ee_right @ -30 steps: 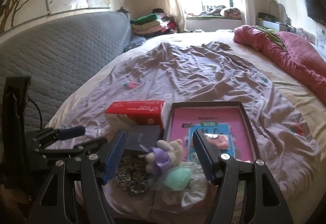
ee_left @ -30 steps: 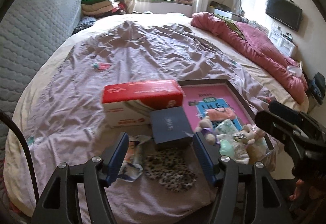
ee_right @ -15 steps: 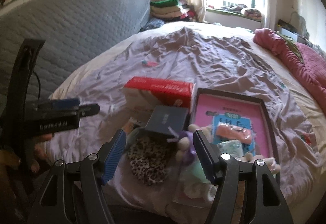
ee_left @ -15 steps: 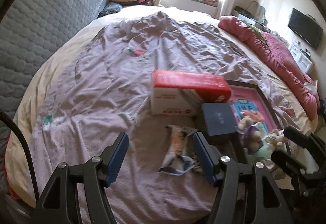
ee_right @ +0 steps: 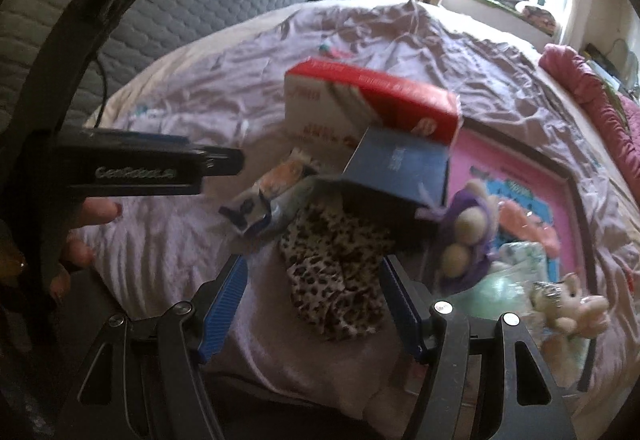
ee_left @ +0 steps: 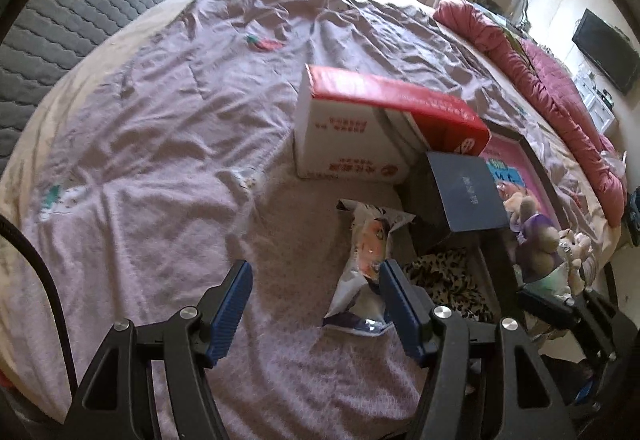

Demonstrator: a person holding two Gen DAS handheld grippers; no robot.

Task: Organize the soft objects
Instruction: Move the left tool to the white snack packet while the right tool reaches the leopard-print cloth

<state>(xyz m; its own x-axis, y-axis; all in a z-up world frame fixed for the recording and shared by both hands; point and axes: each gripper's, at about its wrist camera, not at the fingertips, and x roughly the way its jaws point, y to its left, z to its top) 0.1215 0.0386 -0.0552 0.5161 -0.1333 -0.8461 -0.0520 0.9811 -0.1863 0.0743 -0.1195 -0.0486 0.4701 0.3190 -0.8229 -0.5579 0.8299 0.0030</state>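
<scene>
The left gripper [ee_left: 314,298] is seen with its jaws spread wide and nothing held, above a wrinkled lilac bedsheet [ee_left: 160,144]. A printed soft packet [ee_left: 366,264] is laid just inside its right finger [ee_left: 396,304], long axis running away from the claw toward a red-and-white carton [ee_left: 360,128] beyond. A navy box [ee_left: 466,196] is propped ahead and to the right, against the carton.

The right gripper [ee_right: 314,298] is likewise held wide apart and empty. A leopard-print cloth [ee_right: 336,272] is framed between its fingers, partly tucked under the navy box [ee_right: 396,168]. A purple plush toy [ee_right: 468,236] is set just right of the claw, at the edge of a pink tray [ee_right: 520,168].

Only the right wrist view shows the left gripper from the side, the person's left hand [ee_right: 80,236] wrapped on its handle. Only the left wrist view shows the wall television [ee_left: 604,48].
</scene>
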